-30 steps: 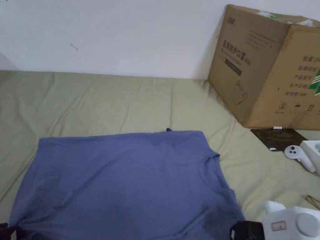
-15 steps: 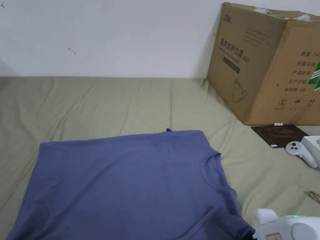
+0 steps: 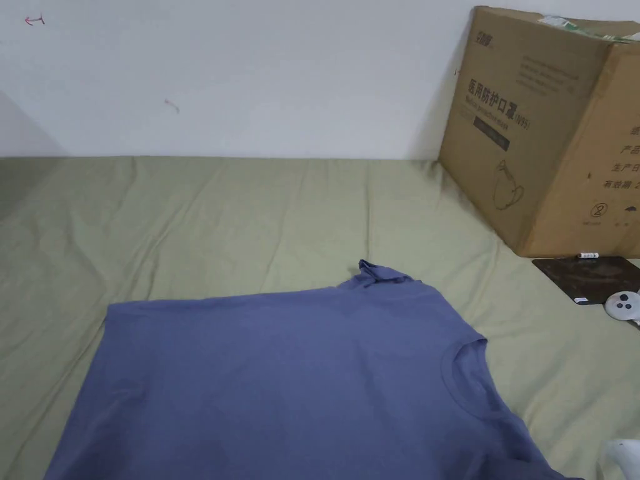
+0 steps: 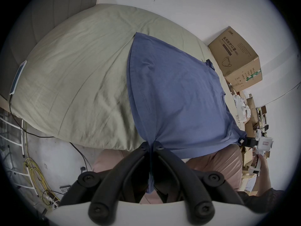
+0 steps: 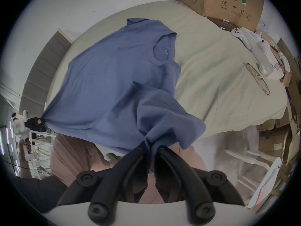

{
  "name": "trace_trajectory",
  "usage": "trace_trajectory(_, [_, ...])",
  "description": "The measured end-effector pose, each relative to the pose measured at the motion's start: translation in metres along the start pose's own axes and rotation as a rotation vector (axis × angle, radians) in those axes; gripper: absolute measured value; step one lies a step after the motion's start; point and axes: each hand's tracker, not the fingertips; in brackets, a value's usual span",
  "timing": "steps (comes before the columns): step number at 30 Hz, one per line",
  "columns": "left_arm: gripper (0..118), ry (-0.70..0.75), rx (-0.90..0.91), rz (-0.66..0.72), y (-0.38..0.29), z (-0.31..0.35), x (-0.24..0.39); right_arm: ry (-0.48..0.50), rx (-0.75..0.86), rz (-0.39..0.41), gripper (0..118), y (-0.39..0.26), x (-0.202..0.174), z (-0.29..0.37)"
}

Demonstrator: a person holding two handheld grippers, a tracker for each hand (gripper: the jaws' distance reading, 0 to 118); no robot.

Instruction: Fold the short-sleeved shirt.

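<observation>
Head view: from above near edge of bed (image 3: 250, 206), facing wall and cardboard box (image 3: 550, 125), mid-range. Left gripper view: low, close behind own jaws at shirt (image 4: 175, 95) hem corner, facing across bed twd box. Right gripper view: same, close at other corner, w/ left gripper (image 5: 42, 121) far off. All three share shirt, bed, box.

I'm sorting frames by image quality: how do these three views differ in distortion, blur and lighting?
Head view: rectilinear, evenly lit, shirt reasonably sharp. Left gripper view: strong fisheye with dark corners, bed bulging, fairly sharp. Right gripper view: same fisheye, with blur smearing the cloth near the right gripper.
</observation>
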Motion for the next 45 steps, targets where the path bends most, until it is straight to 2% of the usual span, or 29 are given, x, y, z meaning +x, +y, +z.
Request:
trace_trajectory(7, [2,-0.055,0.045,0.062,0.093,-0.018,0.003,0.100,0.085,-0.107,5,0.101,-0.011,0.008])
trace_trajectory(13, [2,-0.073,0.026,0.147,0.177,-0.080,-0.004,0.134,0.057,-0.274,5,0.204,0.004,-0.057])
trace_trajectory(14, [4,-0.070,0.008,0.156,0.185,-0.093,-0.006,0.132,0.054,-0.294,5,0.215,0.005,-0.072])
trace_trajectory(15, [14,-0.067,-0.004,0.168,0.192,-0.103,-0.009,0.135,0.058,-0.304,6,0.222,0.006,-0.085])
trace_trajectory(16, [49,-0.074,-0.009,0.175,0.197,-0.114,-0.013,0.138,0.066,-0.322,10,0.226,0.006,-0.095])
trace_trajectory(17, [85,-0.062,-0.007,0.186,0.199,-0.118,-0.016,0.134,0.076,-0.330,21,0.229,0.009,-0.102])
trace_trajectory(18, [106,-0.019,-0.006,0.207,0.202,-0.123,-0.018,0.115,0.094,-0.346,48,0.231,0.008,-0.107])
trace_trajectory(19, [104,0.005,0.008,0.208,0.201,-0.124,-0.020,0.086,0.136,-0.350,92,0.231,0.006,-0.107])
trace_trajectory(20, [103,0.025,0.040,0.203,0.199,-0.119,-0.019,0.081,0.170,-0.334,111,0.229,0.003,-0.106])
trace_trajectory(21, [104,0.030,0.076,0.199,0.199,-0.113,-0.021,0.075,0.191,-0.316,117,0.225,0.001,-0.103])
trace_trajectory(24, [104,-0.120,0.139,0.229,0.187,-0.095,-0.022,0.122,0.255,-0.275,117,0.211,-0.011,-0.082])
trace_trajectory(26, [104,-0.197,0.226,0.136,0.173,-0.077,-0.011,0.150,0.302,-0.235,117,0.194,-0.022,-0.063])
trace_trajectory(30, [110,-0.210,0.432,-0.051,0.131,-0.032,0.025,0.163,0.505,-0.131,117,0.145,-0.052,-0.019])
trace_trajectory(31, [112,-0.188,0.488,-0.088,0.117,-0.021,0.035,0.171,0.562,-0.114,116,0.129,-0.060,-0.008])
trace_trajectory(32, [109,-0.177,0.537,-0.127,0.104,-0.011,0.043,0.186,0.619,-0.104,116,0.115,-0.066,0.003])
trace_trajectory(33, [102,-0.168,0.590,-0.171,0.088,-0.001,0.051,0.197,0.675,-0.084,115,0.101,-0.072,0.012])
trace_trajectory(34, [74,-0.130,0.650,-0.185,0.071,0.008,0.059,0.204,0.745,-0.072,109,0.085,-0.079,0.023])
trace_trajectory(35, [39,-0.096,0.701,-0.216,0.060,0.014,0.066,0.210,0.790,-0.053,96,0.072,-0.086,0.031])
trace_trajectory(36, [3,-0.052,0.713,-0.246,0.049,0.017,0.073,0.206,0.824,-0.044,61,0.060,-0.093,0.038])
trace_trajectory(37, [0,-0.014,0.718,-0.273,0.037,0.022,0.078,0.181,0.848,-0.028,0,0.052,-0.099,0.044])
trace_trajectory(39, [0,-0.072,0.719,-0.272,0.027,0.034,0.077,0.113,0.828,-0.020,0,0.042,-0.107,0.051])
trace_trajectory(41, [0,-0.074,0.683,-0.262,0.030,0.037,0.076,0.185,0.797,-0.015,0,0.043,-0.103,0.047])
trace_trajectory(42, [0,-0.009,0.644,-0.245,0.035,0.037,0.073,0.205,0.786,-0.018,0,0.041,-0.104,0.048])
trace_trajectory(43, [0,0.058,0.605,-0.224,0.045,0.034,0.068,0.176,0.788,-0.023,0,0.043,-0.105,0.048])
trace_trajectory(45, [0,0.130,0.432,-0.175,0.067,0.018,0.049,0.172,0.776,-0.027,0,0.044,-0.107,0.048])
